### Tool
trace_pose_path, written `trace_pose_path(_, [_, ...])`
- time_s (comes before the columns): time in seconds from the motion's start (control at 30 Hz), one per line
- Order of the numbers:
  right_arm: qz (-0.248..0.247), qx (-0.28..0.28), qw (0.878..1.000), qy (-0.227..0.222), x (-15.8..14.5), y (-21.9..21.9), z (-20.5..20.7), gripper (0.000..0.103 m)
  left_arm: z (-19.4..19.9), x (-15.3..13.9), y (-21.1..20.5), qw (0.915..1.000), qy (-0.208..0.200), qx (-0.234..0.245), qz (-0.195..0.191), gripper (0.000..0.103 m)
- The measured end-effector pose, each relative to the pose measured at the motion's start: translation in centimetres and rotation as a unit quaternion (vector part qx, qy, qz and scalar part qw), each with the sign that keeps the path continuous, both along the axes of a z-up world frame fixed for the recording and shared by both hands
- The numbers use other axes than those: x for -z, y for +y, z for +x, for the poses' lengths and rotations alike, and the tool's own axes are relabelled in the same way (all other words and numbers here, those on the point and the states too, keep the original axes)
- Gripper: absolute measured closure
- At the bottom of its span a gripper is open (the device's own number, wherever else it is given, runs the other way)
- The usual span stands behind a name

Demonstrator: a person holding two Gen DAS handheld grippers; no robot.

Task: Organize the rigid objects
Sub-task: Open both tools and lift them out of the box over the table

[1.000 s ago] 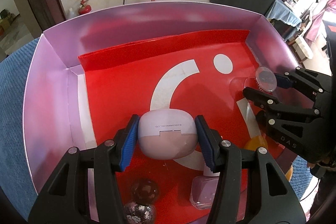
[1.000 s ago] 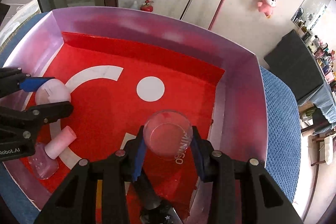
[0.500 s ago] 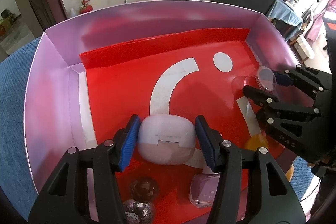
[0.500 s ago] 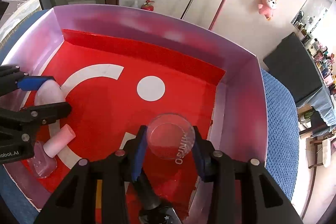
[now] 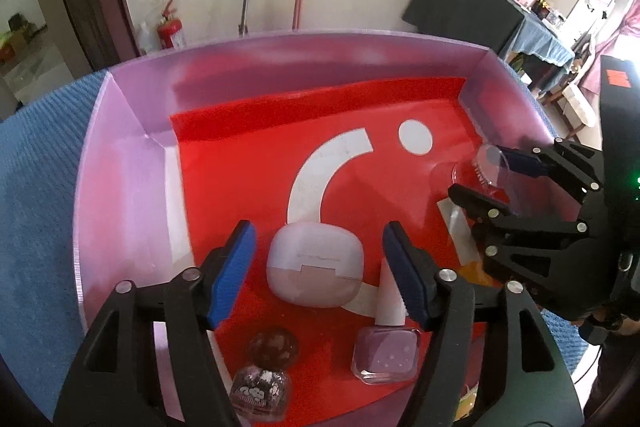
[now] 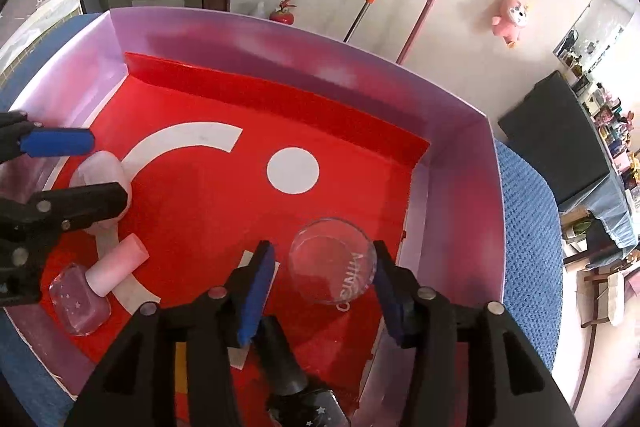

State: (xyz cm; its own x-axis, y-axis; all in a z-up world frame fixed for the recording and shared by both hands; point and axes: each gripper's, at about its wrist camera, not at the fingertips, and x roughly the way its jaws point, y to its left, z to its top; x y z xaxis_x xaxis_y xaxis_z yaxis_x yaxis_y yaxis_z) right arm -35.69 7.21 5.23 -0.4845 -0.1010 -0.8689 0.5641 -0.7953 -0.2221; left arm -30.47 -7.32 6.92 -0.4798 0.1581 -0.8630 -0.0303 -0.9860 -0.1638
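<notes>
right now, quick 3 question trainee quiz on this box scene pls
1. True or false: the left gripper is clamped on the pink earbud case.
2. Which object lies between the right gripper's jaws? A) clear round container B) pink cylinder C) fire extinguisher
3. Fill in: the case rests on the ____ floor of the purple box.

Key: 1 false, the jaws stand open with gaps either side. 2 A. 3 red.

Both the left tongs [image 5: 318, 259] and the right tongs [image 6: 326, 281] are spread wide, gripping nothing.
</notes>
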Motion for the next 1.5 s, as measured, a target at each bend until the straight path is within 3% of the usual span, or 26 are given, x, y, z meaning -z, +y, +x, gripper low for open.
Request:
trace_pose_path(0.13, [-0.004,0.003,1.000,0.010,-0.9,-0.1,0.4,0.039,0.6,-1.3,0.3,0.9997,0.023,0.002,-0.008,0.038])
trace_pose_path(0.33, [-0.014,0.001,0.999,0.029,-2.7,0.3,1.0,0.037,2.1,-3.7,0.7,0.9969,0.068,-0.005,-0.039,0.036])
trace_pose_path(0.43, [-0.030,0.004,0.999,0.035,-3.9,0.8,1.6,0.036,3.7,-5.3,1.0,0.9938,0.101,-0.011,-0.046,0.030])
trace_pose_path(0.57, [-0.055,0.004,0.997,0.046,-5.8,1.6,2.9,0.032,5.8,-7.1,1.6,0.9895,0.134,-0.010,-0.052,0.030])
trace_pose_path(0.8, [-0.102,0.002,0.991,0.086,-9.8,3.4,7.6,0.022,10.6,-10.2,2.5,0.9780,0.200,-0.018,-0.056,0.023])
trace_pose_path(1.0, [-0.145,0.002,0.982,0.118,-12.7,5.3,12.2,0.016,14.4,-11.4,3.0,0.9715,0.231,-0.022,-0.049,0.022])
trace_pose_path(1.1, [-0.163,-0.004,0.977,0.141,-14.0,6.3,15.0,0.011,16.2,-11.8,3.4,0.9684,0.245,-0.021,-0.042,0.014])
trace_pose_path(1.27, [-0.181,-0.007,0.969,0.170,-14.8,7.6,19.2,0.004,19.4,-11.8,4.8,0.9608,0.273,-0.018,-0.048,0.013])
trace_pose_path(1.5, [-0.199,0.004,0.960,0.195,-14.0,9.9,24.3,0.000,23.5,-10.3,5.5,0.9581,0.284,-0.022,-0.025,0.010])
